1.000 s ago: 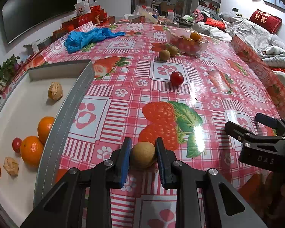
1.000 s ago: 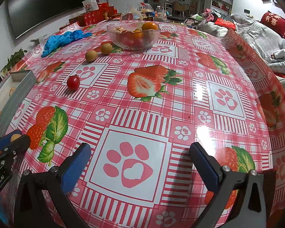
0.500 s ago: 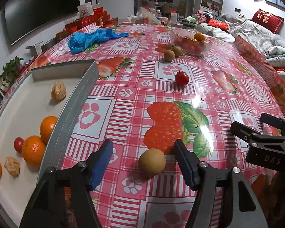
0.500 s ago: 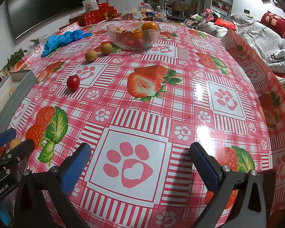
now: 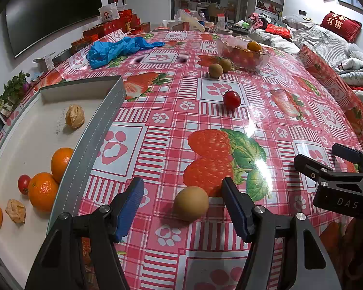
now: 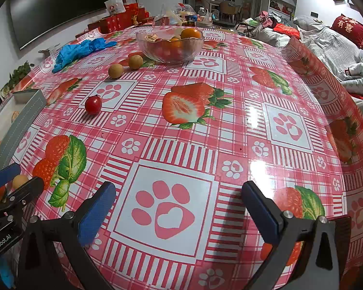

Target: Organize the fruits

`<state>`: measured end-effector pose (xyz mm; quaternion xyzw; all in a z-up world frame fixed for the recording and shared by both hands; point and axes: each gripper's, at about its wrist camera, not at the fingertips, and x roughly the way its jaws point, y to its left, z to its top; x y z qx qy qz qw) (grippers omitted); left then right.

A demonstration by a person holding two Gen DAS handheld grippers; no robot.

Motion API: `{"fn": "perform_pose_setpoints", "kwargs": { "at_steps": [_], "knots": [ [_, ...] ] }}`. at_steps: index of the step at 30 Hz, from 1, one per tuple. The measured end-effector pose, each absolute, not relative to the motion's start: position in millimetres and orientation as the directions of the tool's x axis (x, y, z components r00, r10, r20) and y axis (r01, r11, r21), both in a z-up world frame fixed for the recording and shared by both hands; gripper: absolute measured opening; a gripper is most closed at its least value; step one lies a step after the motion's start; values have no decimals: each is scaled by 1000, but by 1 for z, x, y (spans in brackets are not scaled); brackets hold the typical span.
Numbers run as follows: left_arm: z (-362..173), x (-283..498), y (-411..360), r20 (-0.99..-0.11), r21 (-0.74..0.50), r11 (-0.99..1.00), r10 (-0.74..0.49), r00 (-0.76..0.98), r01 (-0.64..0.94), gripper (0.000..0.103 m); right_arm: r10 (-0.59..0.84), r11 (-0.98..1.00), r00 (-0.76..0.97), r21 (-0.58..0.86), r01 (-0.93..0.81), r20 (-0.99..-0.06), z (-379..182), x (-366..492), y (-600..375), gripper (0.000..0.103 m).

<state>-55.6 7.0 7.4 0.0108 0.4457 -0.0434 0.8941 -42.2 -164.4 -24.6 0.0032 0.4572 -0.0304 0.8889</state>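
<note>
Lying loose between spread left gripper point(image 5: 181, 203) jaws: one brown fruit point(image 5: 191, 203) on the bench point(image 5: 171, 111).
Beside that fruit: one tray point(image 5: 94, 130) with three oranges; farther off, one tomato point(image 5: 231, 99), two brown fruits, one bowl point(image 6: 170, 46). Right gripper point(image 6: 179, 212) jaws spread, empty.

White letters "DAS" stand on the black body of the right gripper point(image 5: 348, 166) as seen from the left wrist view. White lettering "GenRobot.AI" runs along the black body of the left gripper point(image 6: 6, 181) in the right wrist view. A red pillow point(image 5: 340, 25) on the sofa carries gold Chinese characters reading "有喜", with a smaller line above them too small to read.
</note>
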Motion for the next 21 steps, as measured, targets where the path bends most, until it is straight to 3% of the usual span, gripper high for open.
{"fn": "perform_pose_setpoints", "kwargs": {
  "at_steps": [8, 14, 21],
  "knots": [
    [8, -56, 5, -808, -7, 995, -61, 586, 95, 66, -51, 998, 580, -22, 57, -813, -24, -42, -163, 103],
    [11, -57, -2, -816, -12, 991, -84, 571, 130, 39, -51, 998, 580, -22, 57, -813, -25, -42, -163, 103],
    [13, -59, 4, -817, -26, 993, -90, 569, 119, 37, -51, 998, 580, -21, 57, -813, -25, -42, -164, 103]
  ]
}}
